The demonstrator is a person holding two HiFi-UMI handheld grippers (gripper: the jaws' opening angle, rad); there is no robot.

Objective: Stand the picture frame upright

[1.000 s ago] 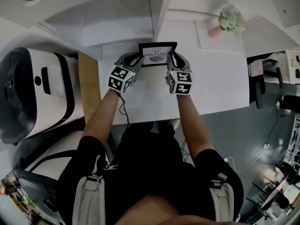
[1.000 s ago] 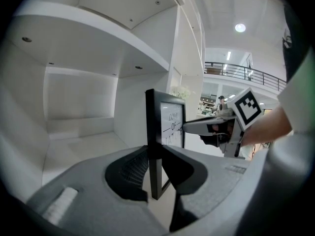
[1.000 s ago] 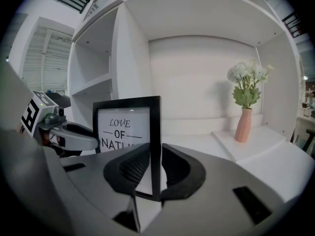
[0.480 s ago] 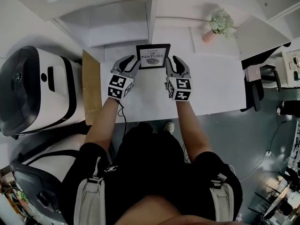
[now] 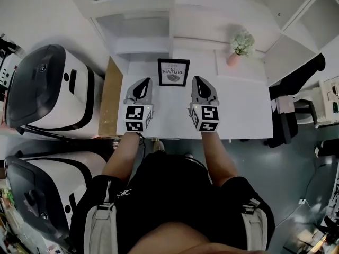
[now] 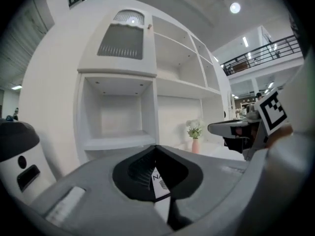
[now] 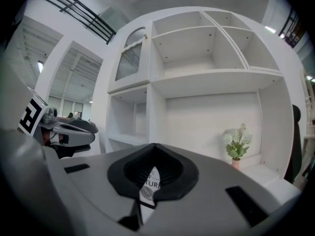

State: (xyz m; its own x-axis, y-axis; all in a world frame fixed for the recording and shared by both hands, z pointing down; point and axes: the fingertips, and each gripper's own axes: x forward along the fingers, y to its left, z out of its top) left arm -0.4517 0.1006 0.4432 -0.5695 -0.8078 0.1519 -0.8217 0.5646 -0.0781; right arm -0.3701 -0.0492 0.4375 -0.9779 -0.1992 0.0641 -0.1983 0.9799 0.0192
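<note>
The black picture frame [image 5: 173,72] with a leaf print stands upright at the back of the white table [image 5: 238,105], facing me. My left gripper [image 5: 143,84] is just in front of it on the left. My right gripper [image 5: 200,83] sits in front on the right. Both are shut with nothing between their jaws and stand clear of the frame. In the left gripper view a sliver of the frame [image 6: 158,183] shows behind the closed jaws. The right gripper view shows the same sliver of frame [image 7: 149,186] past its own closed jaws.
A pink vase of white flowers [image 5: 239,45] stands at the table's back right, beside white shelving [image 5: 143,30]. A wooden board [image 5: 109,99] borders the table's left edge. Two large white and black machines [image 5: 45,89] stand to the left. A dark chair [image 5: 288,118] is at the right.
Both grippers let go of the frame's sides, drew back toward me and closed. The frame stays standing on its own. The head view has pulled back and shows more of the room.
</note>
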